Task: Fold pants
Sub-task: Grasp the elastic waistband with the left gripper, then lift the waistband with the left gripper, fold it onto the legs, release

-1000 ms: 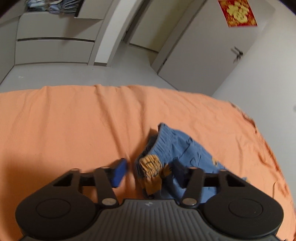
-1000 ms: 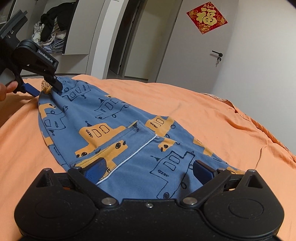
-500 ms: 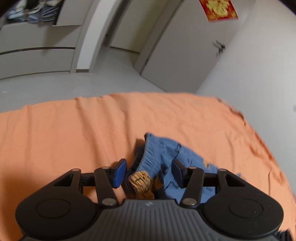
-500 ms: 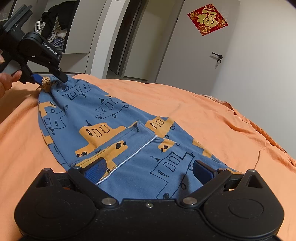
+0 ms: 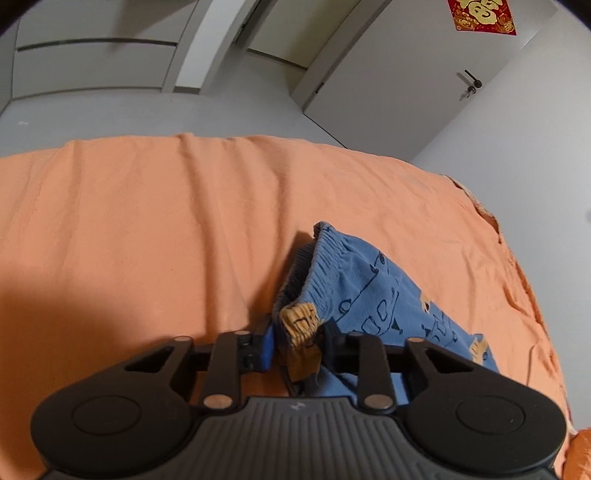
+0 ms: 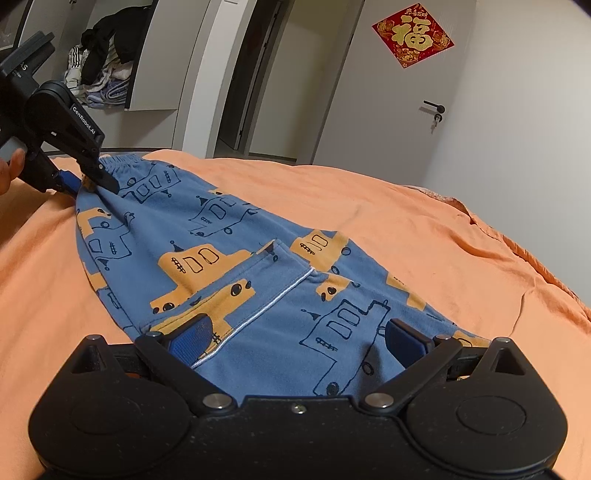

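Note:
Blue pants (image 6: 236, 266) with orange and outlined bus prints lie on the orange bed sheet (image 6: 424, 236). My left gripper (image 5: 297, 341) is shut on the bunched waistband (image 5: 301, 321) of the pants; it also shows in the right wrist view (image 6: 90, 181), pinching that corner at the far left. My right gripper (image 6: 291, 338) is open, its blue pads (image 6: 190, 336) spread over the near end of the pants, by a pocket seam with white piping. The pants stretch between the two grippers.
The bed's far edge (image 5: 221, 138) borders a grey floor. A white door (image 6: 402, 96) with a red paper decoration (image 6: 412, 35) stands behind. An open wardrobe (image 6: 107, 74) holds piled clothes at the back left. The sheet's right edge (image 6: 535, 258) is wrinkled.
My left gripper has closed from wide open onto the waistband corner and lifted it slightly. My right gripper has stayed open over the near end of the pants.

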Tool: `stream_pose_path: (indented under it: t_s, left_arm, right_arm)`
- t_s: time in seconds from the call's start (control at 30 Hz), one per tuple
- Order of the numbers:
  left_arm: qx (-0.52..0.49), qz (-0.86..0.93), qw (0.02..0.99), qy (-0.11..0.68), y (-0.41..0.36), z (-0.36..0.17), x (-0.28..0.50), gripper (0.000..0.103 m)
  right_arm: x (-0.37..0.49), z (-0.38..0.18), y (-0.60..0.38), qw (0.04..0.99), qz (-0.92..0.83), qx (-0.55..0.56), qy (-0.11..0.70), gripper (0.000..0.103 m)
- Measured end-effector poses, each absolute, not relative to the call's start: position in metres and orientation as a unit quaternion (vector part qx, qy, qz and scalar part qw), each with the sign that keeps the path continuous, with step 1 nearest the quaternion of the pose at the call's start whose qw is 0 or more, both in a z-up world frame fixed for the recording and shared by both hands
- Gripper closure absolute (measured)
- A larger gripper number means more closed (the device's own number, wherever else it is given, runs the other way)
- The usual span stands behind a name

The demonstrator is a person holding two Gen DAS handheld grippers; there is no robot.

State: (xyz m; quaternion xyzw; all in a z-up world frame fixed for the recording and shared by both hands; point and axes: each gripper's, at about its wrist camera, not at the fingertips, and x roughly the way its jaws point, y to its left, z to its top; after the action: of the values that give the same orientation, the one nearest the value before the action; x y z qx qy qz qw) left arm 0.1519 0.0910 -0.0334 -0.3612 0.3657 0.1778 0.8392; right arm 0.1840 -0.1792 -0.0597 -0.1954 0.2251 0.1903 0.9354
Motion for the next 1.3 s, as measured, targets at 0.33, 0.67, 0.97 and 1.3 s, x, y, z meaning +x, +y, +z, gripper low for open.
stream_pose_path:
  t_s: [0.33,0.67,0.97,1.3]
  left_arm:
    - [-0.067,0.166,0.939,0.294,-0.016,0.055,0.162,0.086]
    - [0.071,-0.033,0.962,0.262,-0.172,0.078,0.183,0.085]
    - [0.151,-0.161,0.917,0.333,-0.283,-0.001,0.217,0.074]
    - [0.063,-0.105,0.925,0.359,-0.198,0.011,0.203,0.008]
  right_arm:
    - [0.184,-0.04,-0.193,0.942,0.191,-0.184,0.204,0.005]
    - [0.183,-0.014,-0.308,0.971,0.035,-0.145,0.185,0.005]
    - [0.17,-0.032,-0.387,0.968,-0.05,-0.13,0.208,0.005]
    - [0.175,-0.042,-0.386,0.967,-0.039,-0.126,0.216,0.005]
